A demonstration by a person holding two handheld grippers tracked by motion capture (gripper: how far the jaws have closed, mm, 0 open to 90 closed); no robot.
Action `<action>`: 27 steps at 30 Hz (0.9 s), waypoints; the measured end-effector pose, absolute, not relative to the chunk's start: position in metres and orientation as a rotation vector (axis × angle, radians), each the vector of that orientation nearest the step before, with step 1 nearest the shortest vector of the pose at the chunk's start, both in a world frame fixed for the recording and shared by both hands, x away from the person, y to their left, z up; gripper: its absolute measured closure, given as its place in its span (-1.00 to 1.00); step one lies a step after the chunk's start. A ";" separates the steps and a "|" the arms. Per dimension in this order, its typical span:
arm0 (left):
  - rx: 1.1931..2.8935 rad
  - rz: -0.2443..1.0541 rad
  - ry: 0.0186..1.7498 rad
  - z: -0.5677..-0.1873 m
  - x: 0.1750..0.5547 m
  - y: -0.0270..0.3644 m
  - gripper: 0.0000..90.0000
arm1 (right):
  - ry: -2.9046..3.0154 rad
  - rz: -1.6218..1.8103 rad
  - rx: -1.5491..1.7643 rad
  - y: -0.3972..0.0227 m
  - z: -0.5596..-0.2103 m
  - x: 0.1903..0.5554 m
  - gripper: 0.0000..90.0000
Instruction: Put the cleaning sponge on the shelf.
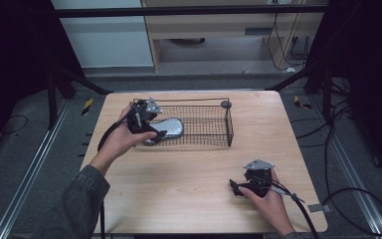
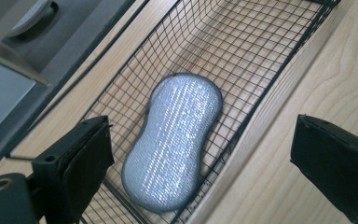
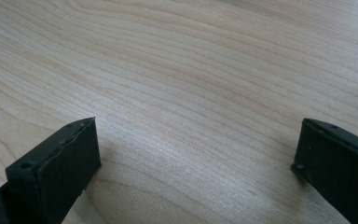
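Observation:
A silvery peanut-shaped scrub sponge (image 2: 175, 142) lies flat in the left end of a black wire basket (image 1: 229, 124); in the high view the sponge (image 1: 171, 128) rests on the basket floor. My left gripper (image 1: 151, 135) hovers over the basket's left end, just above the sponge, open with its jaws spread wide and nothing between them (image 2: 200, 158). My right gripper (image 1: 235, 188) rests low over the bare wood at the table's front right, open (image 3: 196, 158), empty.
The wooden table (image 1: 179, 179) has free surface in front of and to the right of the basket. The right part of the basket holds nothing. Cables (image 1: 348, 194) trail off the table's right edge onto the grey floor.

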State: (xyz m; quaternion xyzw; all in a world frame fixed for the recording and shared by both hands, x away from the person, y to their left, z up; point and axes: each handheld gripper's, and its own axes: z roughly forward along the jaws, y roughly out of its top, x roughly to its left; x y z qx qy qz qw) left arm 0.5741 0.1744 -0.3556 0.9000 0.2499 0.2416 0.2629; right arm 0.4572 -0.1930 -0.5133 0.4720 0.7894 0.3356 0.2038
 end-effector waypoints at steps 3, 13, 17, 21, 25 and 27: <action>2.418 0.658 0.684 -0.357 0.562 0.179 -0.90 | 2.201 0.936 1.317 -0.193 -0.513 0.457 -0.99; 2.365 0.660 0.756 -0.368 0.525 0.195 -0.90 | 2.201 0.937 1.318 -0.193 -0.513 0.457 -0.99; 2.352 0.673 0.775 -0.375 0.514 0.201 -0.90 | 2.200 0.937 1.322 -0.193 -0.513 0.457 -0.99; 2.351 0.667 0.787 -0.380 0.506 0.206 -0.90 | 2.200 0.937 1.322 -0.193 -0.513 0.457 -0.99; 2.347 0.662 0.820 -0.388 0.500 0.213 -0.90 | 2.200 0.937 1.321 -0.193 -0.513 0.457 -0.99; 2.338 0.686 0.827 -0.392 0.498 0.216 -0.90 | 2.201 0.937 1.320 -0.193 -0.513 0.457 -0.99</action>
